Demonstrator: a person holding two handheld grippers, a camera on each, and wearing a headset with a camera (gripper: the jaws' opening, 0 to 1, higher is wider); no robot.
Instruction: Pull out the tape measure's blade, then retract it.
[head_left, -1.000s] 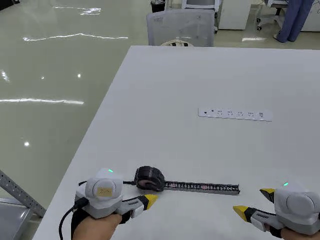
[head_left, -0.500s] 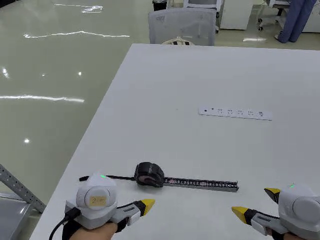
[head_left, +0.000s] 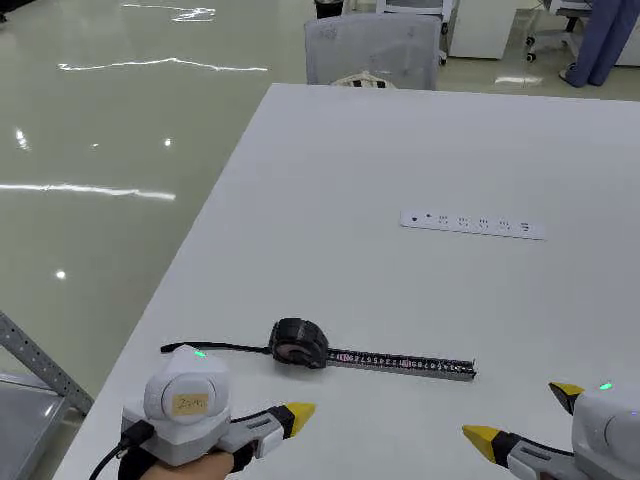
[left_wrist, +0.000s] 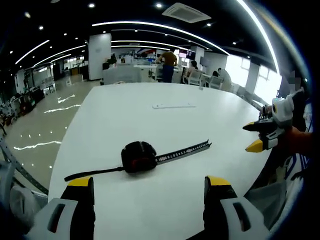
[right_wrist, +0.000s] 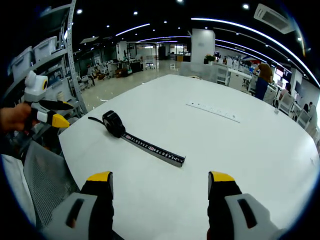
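A black tape measure (head_left: 298, 343) lies on the white table (head_left: 400, 150) near its front-left corner. Its blade (head_left: 405, 364) is pulled out flat to the right, and a black strap (head_left: 215, 348) trails left. My left gripper (head_left: 290, 415) is open, below and left of the case, touching nothing. My right gripper (head_left: 522, 415) is open below the blade's free end, apart from it. In the left gripper view the case (left_wrist: 139, 156) lies ahead of the open gripper (left_wrist: 148, 182). In the right gripper view the blade (right_wrist: 152, 147) lies ahead of the open gripper (right_wrist: 160, 176).
A white power strip (head_left: 472, 225) lies farther back on the table, right of centre. A grey chair (head_left: 375, 45) stands at the far edge. The table's left edge drops to a shiny floor (head_left: 100, 150). A person's legs (head_left: 600, 35) show at the top right.
Both grippers have drawn back toward the table's near edge. The left one was beside the case a second ago. The tape measure and its extended blade have stayed put.
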